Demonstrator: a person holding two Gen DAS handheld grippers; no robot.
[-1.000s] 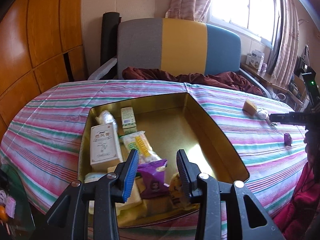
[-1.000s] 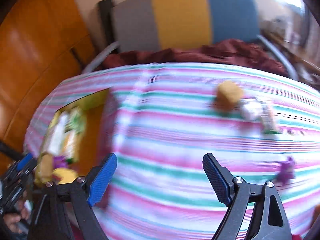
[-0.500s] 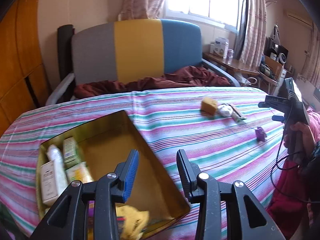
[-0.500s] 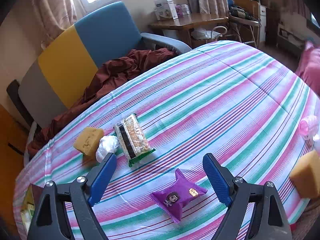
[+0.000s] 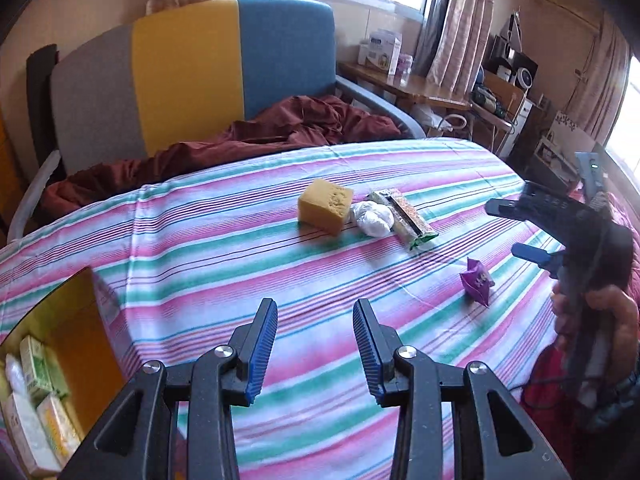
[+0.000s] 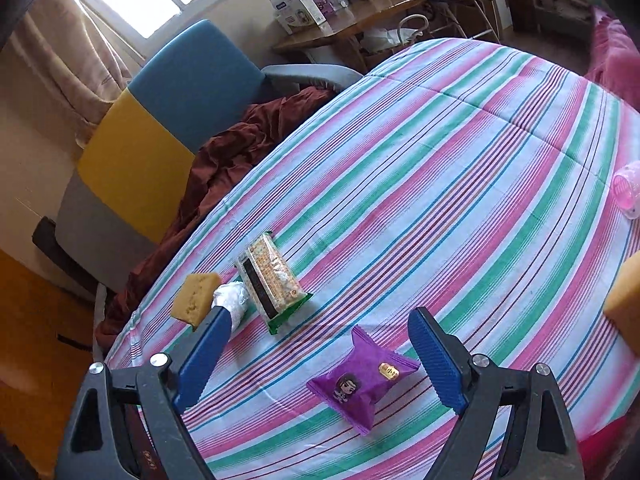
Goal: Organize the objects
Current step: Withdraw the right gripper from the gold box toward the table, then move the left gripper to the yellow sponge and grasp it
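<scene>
A purple snack packet [image 6: 362, 380] lies on the striped tablecloth between my right gripper's [image 6: 320, 354] open fingers; the packet also shows in the left wrist view [image 5: 476, 282]. A yellow sponge [image 5: 325, 205], a white wrapped ball [image 5: 373, 218] and a green-edged biscuit pack [image 5: 404, 218] lie together further back. My left gripper [image 5: 315, 344] is open and empty over bare cloth. The gold tin box [image 5: 76, 320] with several packets inside is at the lower left. The right gripper also shows in the left wrist view [image 5: 516, 228], held by a hand.
A second yellow sponge [image 6: 626, 304] and a pink plastic object [image 6: 628, 196] lie at the right table edge. A grey, yellow and blue chair [image 5: 192, 76] with a dark red cloth [image 5: 280, 128] stands behind the table. A cluttered desk [image 5: 420, 88] is at the back right.
My left gripper has swung right, away from the tin box, which has slid to the lower left of view. My right gripper has moved closer to the purple packet, now between its fingers.
</scene>
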